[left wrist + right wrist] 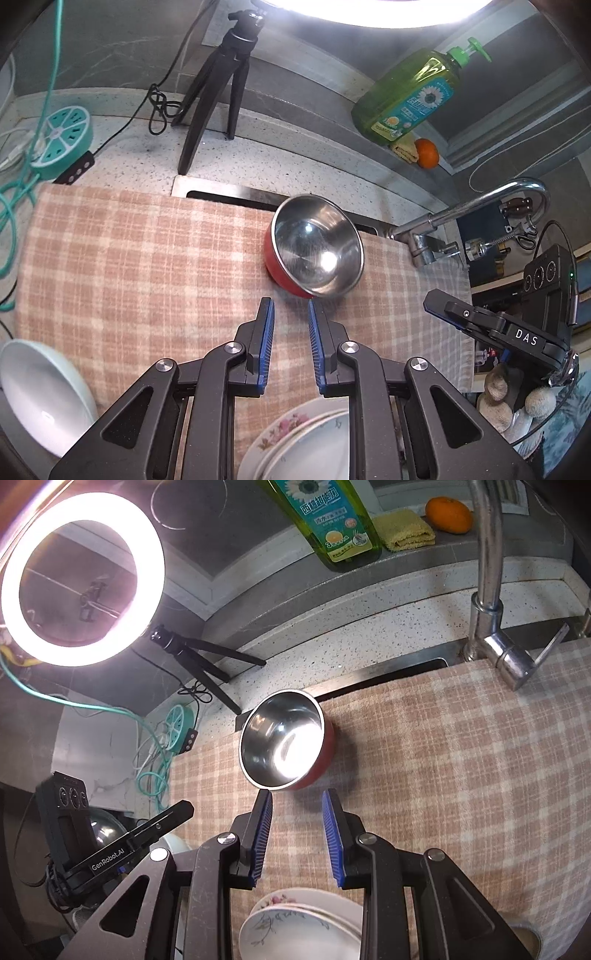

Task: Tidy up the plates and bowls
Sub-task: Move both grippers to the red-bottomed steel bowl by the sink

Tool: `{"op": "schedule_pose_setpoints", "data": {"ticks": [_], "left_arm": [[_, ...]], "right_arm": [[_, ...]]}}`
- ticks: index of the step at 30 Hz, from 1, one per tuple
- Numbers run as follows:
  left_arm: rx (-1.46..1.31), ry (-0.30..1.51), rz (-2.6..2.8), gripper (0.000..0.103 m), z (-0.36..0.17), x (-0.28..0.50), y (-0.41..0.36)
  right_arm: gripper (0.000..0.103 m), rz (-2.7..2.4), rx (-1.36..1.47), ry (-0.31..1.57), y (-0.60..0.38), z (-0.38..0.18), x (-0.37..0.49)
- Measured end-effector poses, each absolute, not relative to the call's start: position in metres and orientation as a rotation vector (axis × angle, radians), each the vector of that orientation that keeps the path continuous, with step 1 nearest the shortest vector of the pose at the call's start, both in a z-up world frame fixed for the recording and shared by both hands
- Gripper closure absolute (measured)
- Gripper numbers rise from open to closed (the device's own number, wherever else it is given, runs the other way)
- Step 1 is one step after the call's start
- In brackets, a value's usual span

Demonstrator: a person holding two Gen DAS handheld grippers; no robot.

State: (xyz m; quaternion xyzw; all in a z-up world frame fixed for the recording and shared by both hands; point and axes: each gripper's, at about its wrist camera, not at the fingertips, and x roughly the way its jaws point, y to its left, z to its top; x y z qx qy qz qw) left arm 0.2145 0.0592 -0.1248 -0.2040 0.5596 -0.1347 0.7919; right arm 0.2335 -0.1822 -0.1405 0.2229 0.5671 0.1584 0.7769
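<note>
The red-walled steel bowl (317, 247) lay tilted on the checked cloth (147, 266) over the counter. Left tool (291, 314) and right tool (297, 805) hovered near it, jaws slightly apart, empty.

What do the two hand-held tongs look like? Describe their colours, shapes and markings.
Both tongs are matt black linkages with silver round pivot bolts and triangular cut-outs. The left tongs and right tongs each end in two flat fingers faced with ribbed blue pads. Seen from the side, one body reads "DAS" in white, the other "GenRobot.AI". Black cables trail behind.
</note>
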Motion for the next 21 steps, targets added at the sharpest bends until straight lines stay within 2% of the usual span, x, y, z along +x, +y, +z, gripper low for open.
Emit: {"op": "schedule_pose_setpoints", "data": {"ticks": [21], "left_arm": [[-0.372,1.287,-0.274,0.086,-0.172,0.282,0.047]], "right_arm": [[0.078,0.262,0.382,1.294,-0.155,-0.189,0.3]]}}
